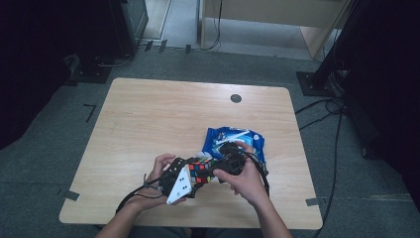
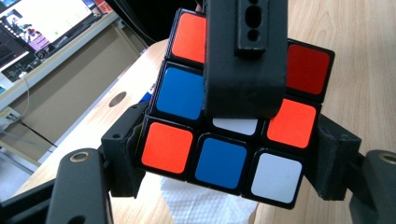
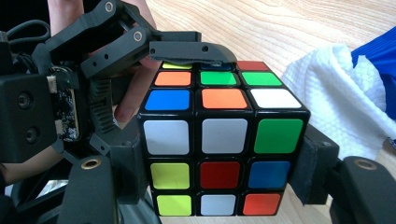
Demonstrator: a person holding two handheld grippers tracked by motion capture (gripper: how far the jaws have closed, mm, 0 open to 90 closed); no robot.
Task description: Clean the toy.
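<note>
Both the left gripper (image 2: 229, 158) and the right gripper (image 3: 219, 163) clamp the Rubik's cube (image 1: 199, 170); keep the right one firm, twist squarely with the left.

A puzzle cube (image 1: 199, 170) is sitting above the near middle of a table (image 1: 148, 119), between the left gripper (image 1: 190, 173) on its left and the right gripper (image 1: 218, 168) on its right. A snack bag (image 1: 233, 139) is lying just behind it, with a paper towel (image 3: 341, 107) beside the cube.
</note>
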